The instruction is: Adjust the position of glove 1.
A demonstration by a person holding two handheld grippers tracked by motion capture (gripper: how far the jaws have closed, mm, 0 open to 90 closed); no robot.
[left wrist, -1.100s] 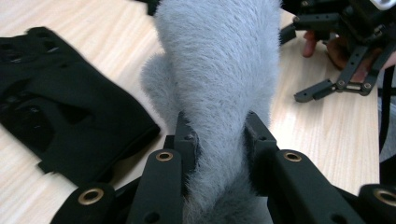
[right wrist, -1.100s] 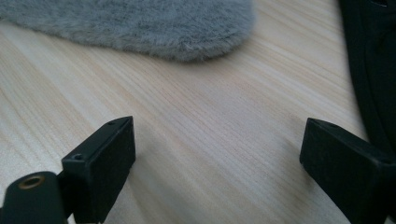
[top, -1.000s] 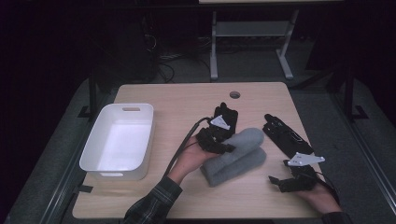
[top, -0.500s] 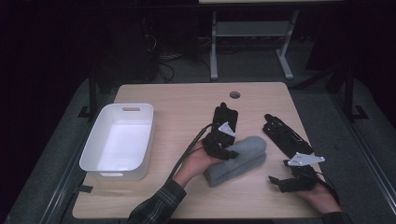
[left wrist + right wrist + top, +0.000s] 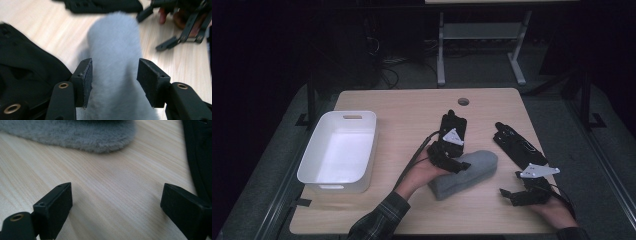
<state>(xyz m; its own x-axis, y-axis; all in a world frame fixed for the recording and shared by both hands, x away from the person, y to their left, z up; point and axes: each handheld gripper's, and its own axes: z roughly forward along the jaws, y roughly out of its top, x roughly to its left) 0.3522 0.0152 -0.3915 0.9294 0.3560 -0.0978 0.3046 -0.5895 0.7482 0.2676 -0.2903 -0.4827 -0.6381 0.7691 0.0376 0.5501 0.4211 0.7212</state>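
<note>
A grey plush slipper (image 5: pixel 472 172) lies on the wooden table (image 5: pixel 402 110), right of centre. My left gripper (image 5: pixel 457 162) is over its near end, and its jaws have just been opening. In the left gripper view the slipper (image 5: pixel 115 45) runs between the spread pads (image 5: pixel 85 80), which no longer squeeze it. My right gripper (image 5: pixel 510 196) rests low at the front right, open over bare wood (image 5: pixel 115 195). The slipper's fuzzy edge (image 5: pixel 75 132) lies just beyond it.
A white empty bin (image 5: pixel 339 150) stands at the left of the table. One flat black item (image 5: pixel 453 122) lies behind the left gripper, and another (image 5: pixel 514 145) stretches between the slipper and the right edge. A round hole (image 5: pixel 463 101) is near the far edge.
The left gripper's jaws have spread apart around the grey slipper, which has settled lower and flatter on the table. The right gripper has not moved.
</note>
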